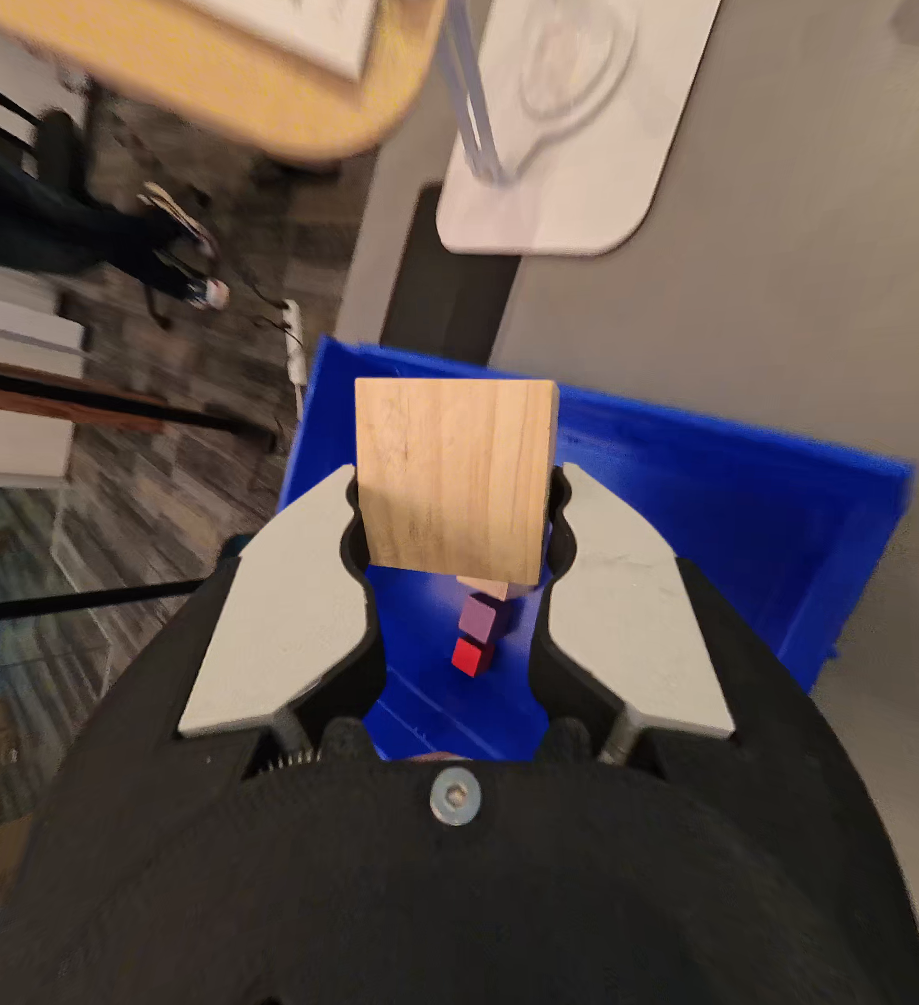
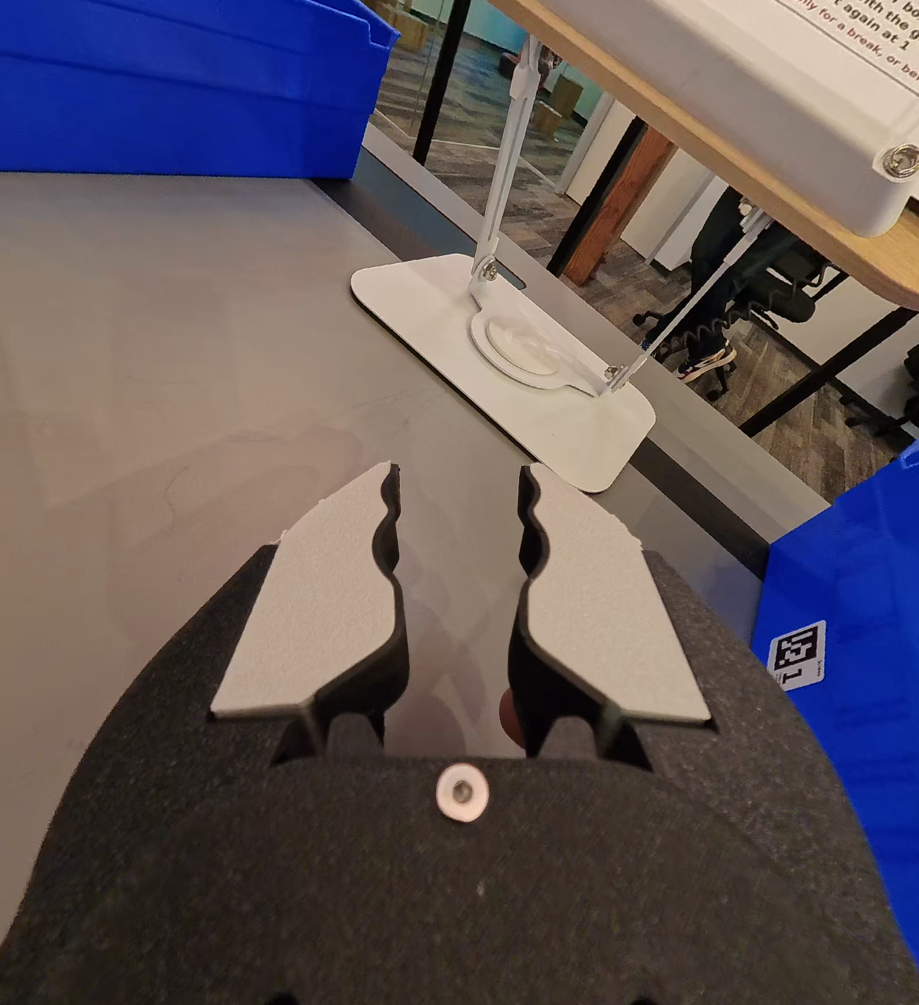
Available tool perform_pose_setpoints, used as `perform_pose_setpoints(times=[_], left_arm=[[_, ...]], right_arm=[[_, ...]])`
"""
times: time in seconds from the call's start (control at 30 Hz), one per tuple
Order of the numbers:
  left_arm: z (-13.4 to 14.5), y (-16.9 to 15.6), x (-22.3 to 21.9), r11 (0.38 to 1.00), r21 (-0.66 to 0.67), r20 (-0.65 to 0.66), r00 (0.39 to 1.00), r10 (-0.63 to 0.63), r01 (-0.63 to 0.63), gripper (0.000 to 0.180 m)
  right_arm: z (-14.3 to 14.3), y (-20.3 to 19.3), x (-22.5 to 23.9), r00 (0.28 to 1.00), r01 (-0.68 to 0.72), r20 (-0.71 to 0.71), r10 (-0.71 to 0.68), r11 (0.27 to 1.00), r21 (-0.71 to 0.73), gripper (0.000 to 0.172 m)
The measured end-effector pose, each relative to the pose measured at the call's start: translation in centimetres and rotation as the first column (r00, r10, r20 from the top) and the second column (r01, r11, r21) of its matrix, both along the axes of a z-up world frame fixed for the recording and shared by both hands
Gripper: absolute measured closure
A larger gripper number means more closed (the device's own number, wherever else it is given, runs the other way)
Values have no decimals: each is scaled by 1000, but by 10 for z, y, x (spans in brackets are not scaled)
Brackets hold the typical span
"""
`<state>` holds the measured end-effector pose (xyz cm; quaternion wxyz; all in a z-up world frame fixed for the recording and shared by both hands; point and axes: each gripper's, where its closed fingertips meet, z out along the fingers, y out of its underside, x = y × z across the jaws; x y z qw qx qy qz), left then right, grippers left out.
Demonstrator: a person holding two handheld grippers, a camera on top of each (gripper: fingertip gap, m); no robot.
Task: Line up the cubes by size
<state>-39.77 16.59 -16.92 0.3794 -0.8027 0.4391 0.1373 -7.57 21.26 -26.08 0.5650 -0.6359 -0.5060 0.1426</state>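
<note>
Left gripper (image 1: pixel 454 489) is clamped on a big plain wooden cube (image 1: pixel 454 473). Both black pads press its side faces, and the cube sticks out past the fingertips. It is held in the air above a blue bin (image 1: pixel 718 489). The left wrist view is motion-blurred, so edges are soft.

Inside that bin, seen under the held cube: a purple cube (image 1: pixel 479 620), a smaller red cube (image 1: pixel 471 657) just beside it and nearer the camera, and a pale pink-tan cube (image 1: pixel 487 588) on the purple one's far side, mostly hidden by the big one. The 3 sit in a line on the bin floor. Cannot tell if they touch.

Right gripper (image 2: pixel 458 484) is part open with nothing between the pads, only bare grey table (image 2: pixel 147 353) showing through the gap. It hovers low over the tabletop, well apart from the cubes, none of which show in the right wrist view.

Other things in the right wrist view: a white stand base (image 2: pixel 555 413) flat on the table ahead of the fingertips, a blue bin at far left (image 2: pixel 163 87), and another blue bin (image 2: pixel 881 625) with a sticker at the right edge. A wooden desk (image 2: pixel 772 179) and an office chair (image 2: pixel 772 304) stand beyond the table.
</note>
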Motion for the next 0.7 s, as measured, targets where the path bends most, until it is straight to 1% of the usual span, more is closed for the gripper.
perform_pose_setpoints(times=[0.1,0.2,0.3,0.43,0.53,0.6,0.63,0.7], left_arm=[[37,-14,40,986,161,54,997,-53,44,116],[55,-24,91,955,279,123,983,-133,94,116],[53,-27,143,926,348,149,966,-212,150,117],[44,-20,210,885,402,201,920,-336,235,117],[34,-10,250,857,428,212,890,-404,287,117],[25,-4,272,839,430,204,869,-451,334,117],[21,-3,280,831,431,193,863,-467,353,117],[18,-2,293,814,438,194,844,-500,382,117]], right_arm=[[1,-1,0,1000,-7,-6,7,1000,-2,129],[3,-2,0,1000,-18,-24,18,1000,-11,127],[6,-2,2,997,-41,-65,38,998,-46,125],[14,-6,4,986,-97,-142,83,991,-90,125],[24,-14,3,961,-186,-229,155,975,-119,125],[35,-21,4,918,-276,-336,209,947,-165,125],[42,-24,5,885,-330,-408,227,922,-203,125],[56,-30,9,802,-454,-540,256,849,-271,122]])
